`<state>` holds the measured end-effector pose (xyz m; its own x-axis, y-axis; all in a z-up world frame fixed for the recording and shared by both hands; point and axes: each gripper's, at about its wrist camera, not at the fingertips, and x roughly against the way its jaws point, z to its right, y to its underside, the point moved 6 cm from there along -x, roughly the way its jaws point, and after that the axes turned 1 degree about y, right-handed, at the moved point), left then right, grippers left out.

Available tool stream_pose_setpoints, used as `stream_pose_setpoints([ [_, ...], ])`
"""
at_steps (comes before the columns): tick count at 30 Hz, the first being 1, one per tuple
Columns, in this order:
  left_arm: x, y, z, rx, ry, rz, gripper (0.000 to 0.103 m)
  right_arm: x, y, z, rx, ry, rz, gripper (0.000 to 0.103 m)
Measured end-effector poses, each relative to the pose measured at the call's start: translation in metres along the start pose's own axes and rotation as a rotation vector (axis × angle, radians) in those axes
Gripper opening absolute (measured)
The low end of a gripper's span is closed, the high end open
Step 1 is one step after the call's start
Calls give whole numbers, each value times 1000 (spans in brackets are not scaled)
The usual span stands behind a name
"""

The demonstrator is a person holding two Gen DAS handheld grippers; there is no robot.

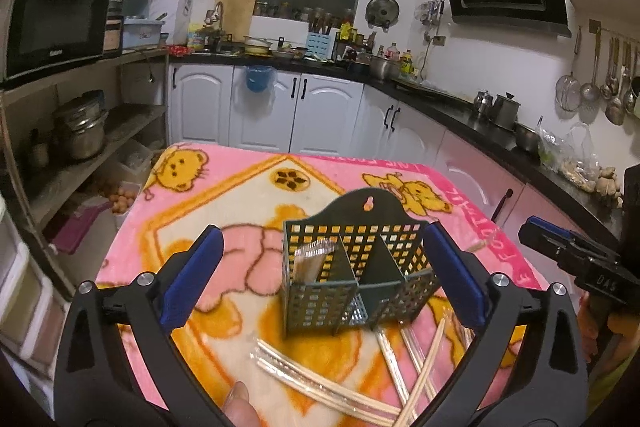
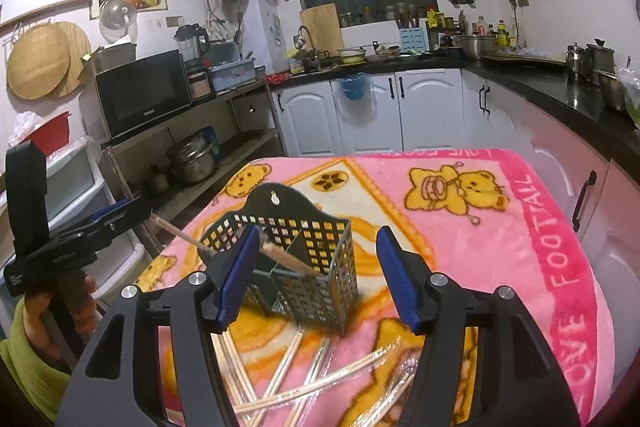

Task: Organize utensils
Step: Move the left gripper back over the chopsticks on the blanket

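A dark green perforated utensil holder [image 1: 352,275] stands on the pink bear blanket [image 1: 240,195]; it also shows in the right wrist view [image 2: 308,267]. A wrapped chopstick pair [image 1: 316,259] leans in its left compartment, seen in the right wrist view [image 2: 224,247] as a stick slanting out to the left. My left gripper [image 1: 320,275] is open and empty, its jaws on either side of the holder. My right gripper [image 2: 316,275] is open and empty just in front of the holder. Several wrapped chopsticks [image 1: 328,383] lie loose before the holder, also in the right wrist view [image 2: 304,383].
The right gripper's body [image 1: 580,259] shows at the right edge of the left wrist view; the left gripper's body [image 2: 72,243] shows at the left of the right wrist view. White cabinets [image 1: 312,107], a black counter [image 1: 480,119] and a shelf with a microwave [image 1: 56,23] surround the table.
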<state>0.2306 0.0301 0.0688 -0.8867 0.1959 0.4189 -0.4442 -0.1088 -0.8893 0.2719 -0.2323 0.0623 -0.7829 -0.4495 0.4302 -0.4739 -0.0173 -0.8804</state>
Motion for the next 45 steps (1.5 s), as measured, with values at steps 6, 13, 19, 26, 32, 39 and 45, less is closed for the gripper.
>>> stream_pose_setpoints([
  [6,10,13,-4,29,-2,-6,92,5,17,0,8,9,-16,60],
  [13,20,32,-9,48,-13,-26,92,12,32,3,3,13,-33,60],
  [19,33,49,-17,63,-35,-42,92,15,45,3,4,12,-49,60],
  [26,44,75,-31,91,-68,-80,92,14,59,0,2,3,-73,60],
  [32,56,92,-40,113,-87,-99,92,12,70,-6,0,-10,-97,60],
  [39,64,116,-46,127,-93,-139,92,9,81,-10,-4,-16,-120,60],
  [45,62,135,-34,86,-64,-176,92,8,87,-11,-3,-18,-129,60],
])
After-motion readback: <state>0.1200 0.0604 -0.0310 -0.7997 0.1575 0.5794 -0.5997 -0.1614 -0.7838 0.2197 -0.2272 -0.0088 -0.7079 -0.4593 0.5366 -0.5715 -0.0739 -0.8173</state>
